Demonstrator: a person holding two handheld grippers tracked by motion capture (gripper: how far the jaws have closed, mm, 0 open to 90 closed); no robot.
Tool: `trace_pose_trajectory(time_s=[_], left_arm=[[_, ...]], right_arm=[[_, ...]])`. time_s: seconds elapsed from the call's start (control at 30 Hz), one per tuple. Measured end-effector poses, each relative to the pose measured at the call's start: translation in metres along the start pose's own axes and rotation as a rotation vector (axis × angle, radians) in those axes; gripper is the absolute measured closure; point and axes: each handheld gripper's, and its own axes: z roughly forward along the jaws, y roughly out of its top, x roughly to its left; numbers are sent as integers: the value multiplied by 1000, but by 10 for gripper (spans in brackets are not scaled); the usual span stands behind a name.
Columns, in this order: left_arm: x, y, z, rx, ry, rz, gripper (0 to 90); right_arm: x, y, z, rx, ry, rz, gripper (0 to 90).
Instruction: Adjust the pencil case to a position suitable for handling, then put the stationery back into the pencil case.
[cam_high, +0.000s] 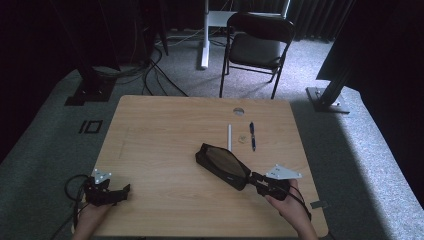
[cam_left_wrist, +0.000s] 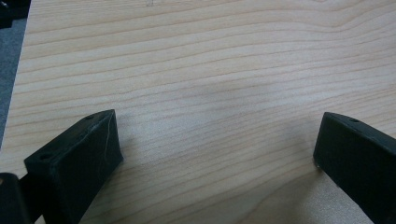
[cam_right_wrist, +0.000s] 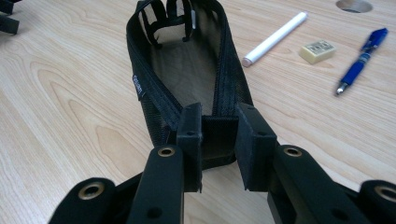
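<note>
Pencil case (cam_right_wrist: 187, 70), black mesh, unzipped, frame centre: near end clamped in right gripper (cam_right_wrist: 218, 140), mouth held accessible. Left gripper (cam_left_wrist: 215, 154) lower left, jaws apart, empty. Pens upper right.

Black mesh pencil pouch (cam_right_wrist: 187, 70), unzipped, on table.

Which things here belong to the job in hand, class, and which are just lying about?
In the job:
- black mesh pencil case, open, its end clamped by the right gripper
- white pen, eraser and blue pen beside it, probably

Lying about:
- folding chair
- floor cables
</note>
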Motion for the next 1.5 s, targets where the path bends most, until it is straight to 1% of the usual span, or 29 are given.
trace_pose_trajectory(time_s=[0.23,0.27,0.43,0.53,0.57,0.63,0.73,0.77,1.0,1.1,1.23,1.5], left_arm=[[0,0,0,0,0,0,9],[0,0,0,1,0,0,9],[0,0,0,0,0,0,9],[0,0,0,0,0,0,9],[0,0,0,0,0,0,9],[0,0,0,0,0,0,9],[0,0,0,0,0,0,9],[0,0,0,0,0,-1,9],[0,0,0,0,0,-1,9],[0,0,0,0,0,0,9],[0,0,0,0,0,-1,9],[0,0,0,0,0,0,9]], right_arm=[[-3,-7,-10,0,-8,11,730],[-3,-9,-12,-2,-11,21,730],[-3,-10,-13,-1,-13,16,727],[-2,-10,-12,-2,-16,7,709],[0,-9,-11,-3,-7,2,680],[0,-8,-11,-5,-4,-2,658],[0,-6,-11,-21,6,5,616],[0,-5,-11,-27,5,14,607],[2,1,-10,-50,19,14,563],[2,5,-11,-72,31,18,532],[3,10,-10,-87,26,3,471],[1,24,-8,-107,23,-21,439]])
